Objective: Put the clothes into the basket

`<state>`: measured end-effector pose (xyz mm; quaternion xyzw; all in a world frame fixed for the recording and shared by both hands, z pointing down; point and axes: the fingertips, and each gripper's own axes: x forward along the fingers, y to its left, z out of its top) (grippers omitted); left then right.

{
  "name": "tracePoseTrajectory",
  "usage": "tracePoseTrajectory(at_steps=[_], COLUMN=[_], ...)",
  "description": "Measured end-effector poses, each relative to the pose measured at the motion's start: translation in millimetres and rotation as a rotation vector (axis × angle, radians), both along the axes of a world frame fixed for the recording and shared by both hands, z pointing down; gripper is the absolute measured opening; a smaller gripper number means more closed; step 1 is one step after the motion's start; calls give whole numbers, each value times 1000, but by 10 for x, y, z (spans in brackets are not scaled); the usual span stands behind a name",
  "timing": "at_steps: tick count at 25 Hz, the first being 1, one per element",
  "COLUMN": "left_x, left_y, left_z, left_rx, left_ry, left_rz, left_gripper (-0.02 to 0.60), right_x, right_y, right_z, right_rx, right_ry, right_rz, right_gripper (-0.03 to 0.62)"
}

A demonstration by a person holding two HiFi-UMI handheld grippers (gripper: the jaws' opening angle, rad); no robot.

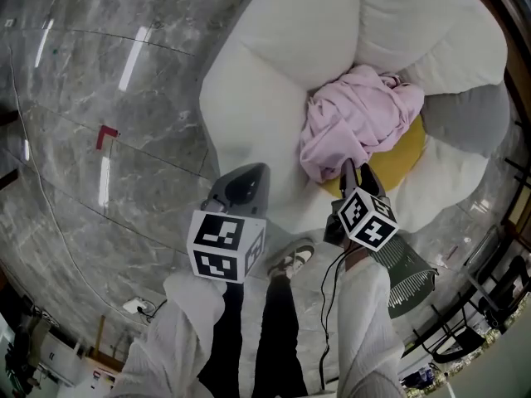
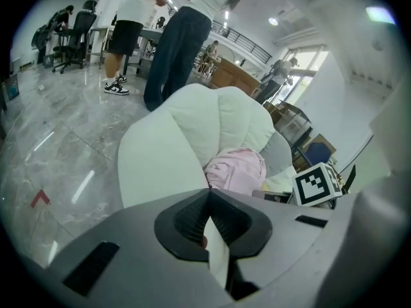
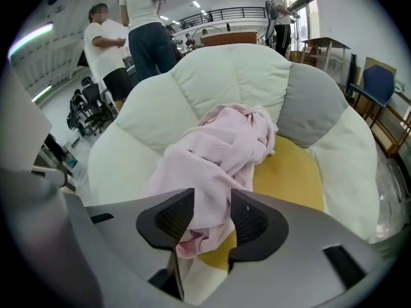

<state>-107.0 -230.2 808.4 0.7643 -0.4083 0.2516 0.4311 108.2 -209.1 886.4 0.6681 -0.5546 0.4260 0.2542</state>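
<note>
**Garment.** The garment (image 1: 358, 121) is a crumpled pink heap on the cushion (image 1: 274, 65), a white flower-shaped pad on the floor (image 1: 99, 98). It covers part of the yellow centre (image 1: 400, 161) and part of the white petal beside it. Its far end lies next to the grey petal (image 1: 469, 118).

**Orientation.** In the head view the long axis runs diagonally, from lower left near the person to upper right at the grey petal. In the right gripper view the same axis runs from the jaws up and away towards the grey petal (image 3: 311, 104). The folds hide the collar and sleeves, so top and bottom cannot be told apart.

**Right gripper.** The right gripper (image 3: 212, 217) points steeply down at the near end of the garment (image 3: 218, 149). Its jaws stand wide apart. A fold of pink cloth fills the gap between them, and the pads do not clamp it. In the head view this gripper (image 1: 358, 177) sits at the lower edge of the heap.

**Left gripper.** The left gripper (image 2: 209, 220) has its jaws together with nothing between them. In the head view it (image 1: 247, 182) hangs over the white petal to the left of the garment, clear of it. In its own view the garment (image 2: 236, 170) lies beyond the jaws and slightly right, untouched.
</note>
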Motion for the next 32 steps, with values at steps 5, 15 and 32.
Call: tracePoseTrajectory(at_steps=[5, 15, 32], left_x=[-10, -109, -11], left_y=[114, 180, 413], left_z=[92, 44, -714], left_rx=[-30, -31, 13], left_ry=[-6, -13, 4], left_rz=[19, 56, 127], left_gripper=[3, 3, 3], right_x=[1, -98, 129], right_y=[-48, -23, 3], right_z=[140, 250, -848], right_rx=[-21, -145, -46], right_ry=[13, 16, 18], right_rz=[-4, 19, 53], right_gripper=[158, 40, 34])
